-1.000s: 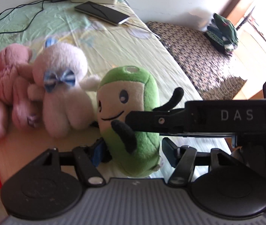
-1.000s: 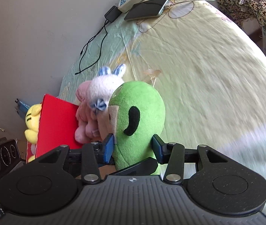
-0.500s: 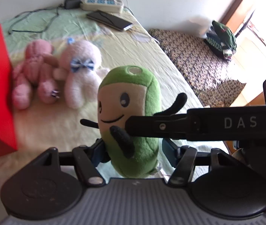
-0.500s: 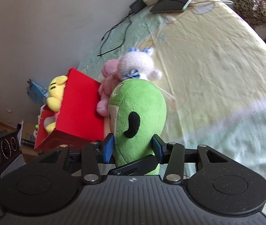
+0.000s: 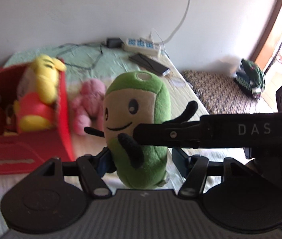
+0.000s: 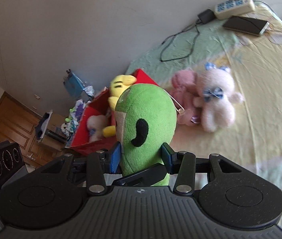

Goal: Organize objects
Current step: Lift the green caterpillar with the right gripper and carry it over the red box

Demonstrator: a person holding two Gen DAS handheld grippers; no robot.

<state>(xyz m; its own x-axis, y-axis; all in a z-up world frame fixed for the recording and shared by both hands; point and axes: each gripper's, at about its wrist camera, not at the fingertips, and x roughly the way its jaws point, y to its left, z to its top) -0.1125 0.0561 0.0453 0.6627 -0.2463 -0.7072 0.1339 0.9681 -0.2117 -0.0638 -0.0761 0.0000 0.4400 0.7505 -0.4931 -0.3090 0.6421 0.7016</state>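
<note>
Both of my grippers sit on the green bean-shaped plush toy with a smiling beige face (image 5: 139, 131), held upright above the bed (image 6: 260, 63). My left gripper (image 5: 141, 159) has its blue-padded fingers (image 5: 177, 162) against the toy's lower sides, though the right pad shows a sliver of gap, so I cannot tell if it is clamped. My right gripper (image 6: 141, 156) pinches the toy firmly. At centre left, the red fabric box (image 5: 63, 119) holds a yellow plush (image 5: 43, 79); a pink plush (image 5: 91, 103) and a pale plush with a blue bow (image 6: 216, 101) lie beside it.
</note>
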